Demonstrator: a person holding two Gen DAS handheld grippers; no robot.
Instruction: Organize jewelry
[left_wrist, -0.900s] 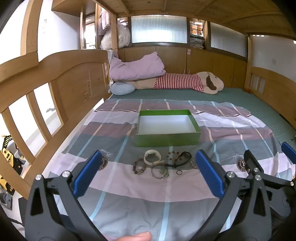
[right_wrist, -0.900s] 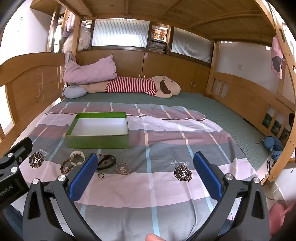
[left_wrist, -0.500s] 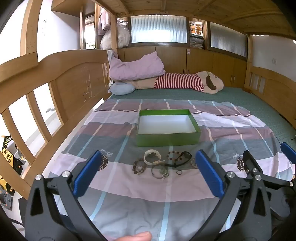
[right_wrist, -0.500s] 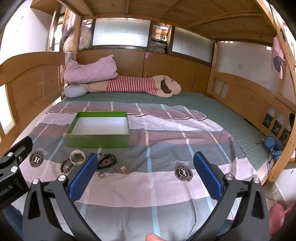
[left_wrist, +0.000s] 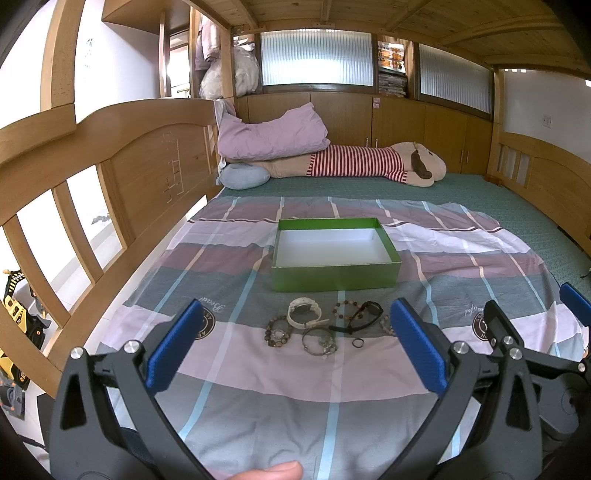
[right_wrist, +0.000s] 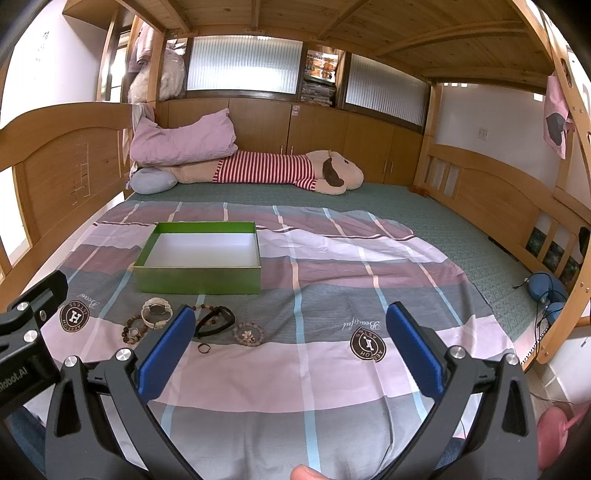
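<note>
On the striped bedsheet (left_wrist: 258, 373), near the front wall of an open green box (left_wrist: 334, 275) with white lining: a small cluster of jewelry. White watch (left_wrist: 303, 312), buckled into a loop, leftmost but one; brown beaded bracelet (left_wrist: 276, 332) just left of it; silver charm bangle (left_wrist: 318, 341) nearer; thin dark ring (left_wrist: 357, 343) to the right. Farther right, reddish bead bracelet (left_wrist: 343, 308), black band (right_wrist: 216, 321), pale pink bead bracelet (right_wrist: 248, 333). Left tool (left_wrist: 293, 345) released, blue pads wide apart, hovering short of the cluster. Right tool (right_wrist: 290, 349) likewise released, empty, over bare sheet to the right.
</note>
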